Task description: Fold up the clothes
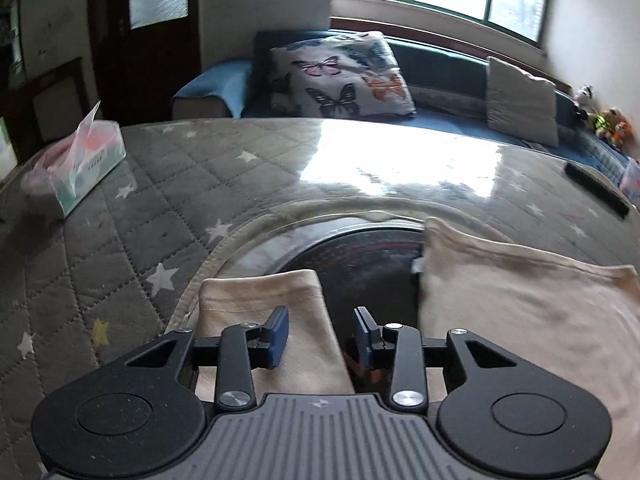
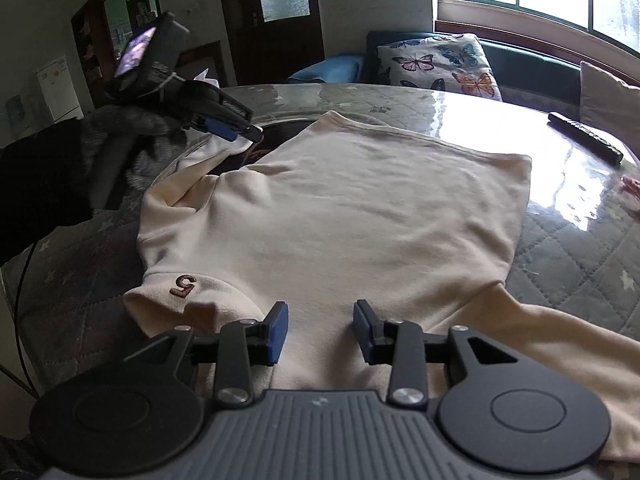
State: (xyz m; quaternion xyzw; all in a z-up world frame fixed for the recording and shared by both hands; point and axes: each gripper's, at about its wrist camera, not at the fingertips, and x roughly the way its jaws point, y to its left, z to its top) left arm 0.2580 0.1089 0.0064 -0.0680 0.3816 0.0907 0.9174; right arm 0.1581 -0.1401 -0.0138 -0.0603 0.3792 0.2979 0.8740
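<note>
On the cream shirt sleeve, brown embroidered "5", upside down

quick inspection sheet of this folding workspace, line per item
surface: table with grey star-quilted cover under a glossy clear sheet, strong window glare
job's things: cream shirt lying partly folded, mostly flat; sleeve with a brown "5" near the right tongs; another sleeve under the left tongs
clutter: tissue box at the far left edge; dark remote at the far right
grippers: left tongs open above the sleeve, nothing between the pads; right tongs open over the shirt, nothing gripped
cables: thin dark cable hanging off the table's left side
surroundings: blue sofa with butterfly cushion, window, dark door
</note>
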